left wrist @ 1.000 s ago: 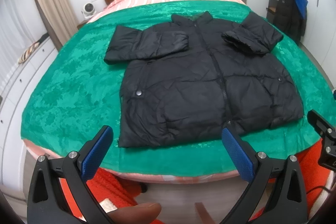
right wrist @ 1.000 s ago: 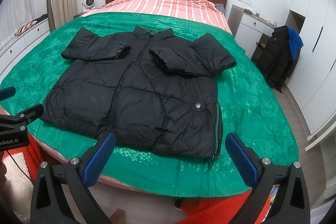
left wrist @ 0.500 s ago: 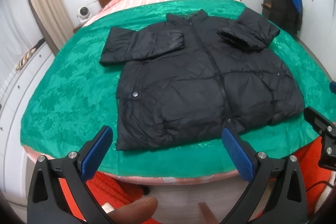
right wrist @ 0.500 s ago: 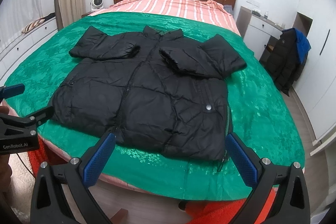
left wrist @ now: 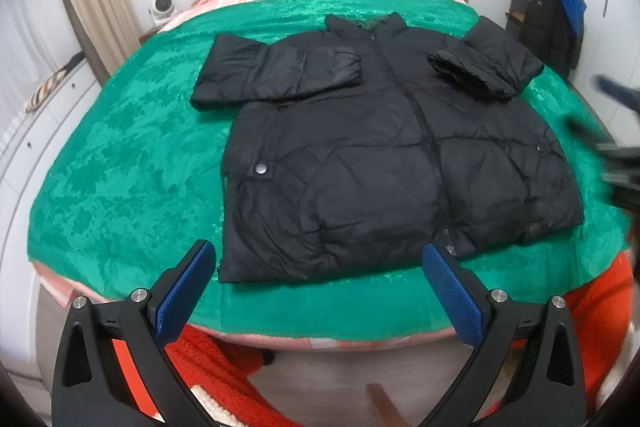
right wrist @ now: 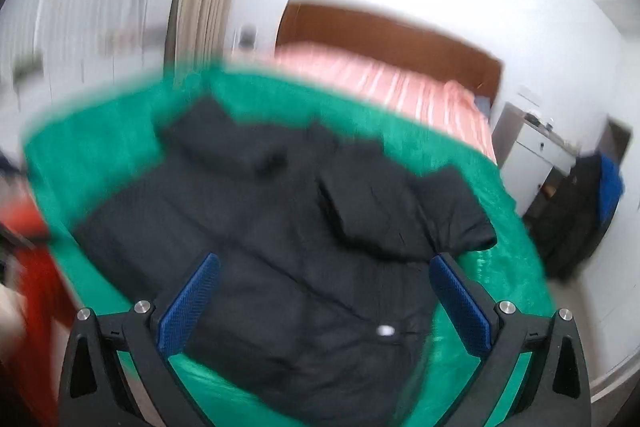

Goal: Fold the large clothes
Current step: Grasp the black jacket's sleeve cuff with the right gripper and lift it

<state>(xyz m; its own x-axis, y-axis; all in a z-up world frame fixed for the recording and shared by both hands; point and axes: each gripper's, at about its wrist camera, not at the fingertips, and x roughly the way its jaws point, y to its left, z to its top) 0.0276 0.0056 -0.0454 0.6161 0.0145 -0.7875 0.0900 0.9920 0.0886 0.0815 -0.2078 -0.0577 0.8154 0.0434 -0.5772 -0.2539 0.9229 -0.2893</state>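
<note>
Both sleeves folded across jacket (left wrist: 372,155); grippers open.

My left wrist view is sharp, evenly lit by soft indoor light, with weak shadows. Fisheye bends the edges and darkens the corners. A blurred shape smears the right edge. My right wrist view is motion-blurred throughout; upper walls blow out white.
</note>
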